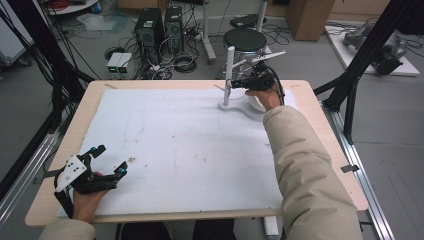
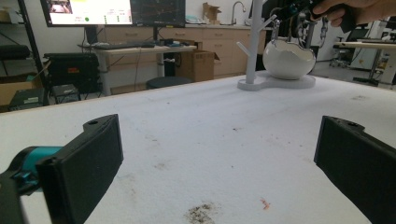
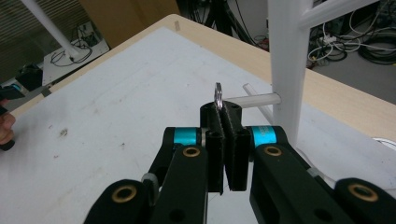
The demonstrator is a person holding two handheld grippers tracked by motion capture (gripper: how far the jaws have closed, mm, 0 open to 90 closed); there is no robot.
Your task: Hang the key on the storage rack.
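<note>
Two claws are at work, well apart. The right claw (image 3: 226, 122) is pressed together on a small metal ring (image 3: 218, 97), held edge-up just beside a short peg (image 3: 254, 99) of the white stand (image 1: 228, 75) at the far side of the surface (image 1: 165, 145). The step looks like hanging the ring; next it likely needs lining the ring's opening with the peg tip and sliding on. The left claw (image 1: 107, 160) rests spread and empty near the front edge.
</note>
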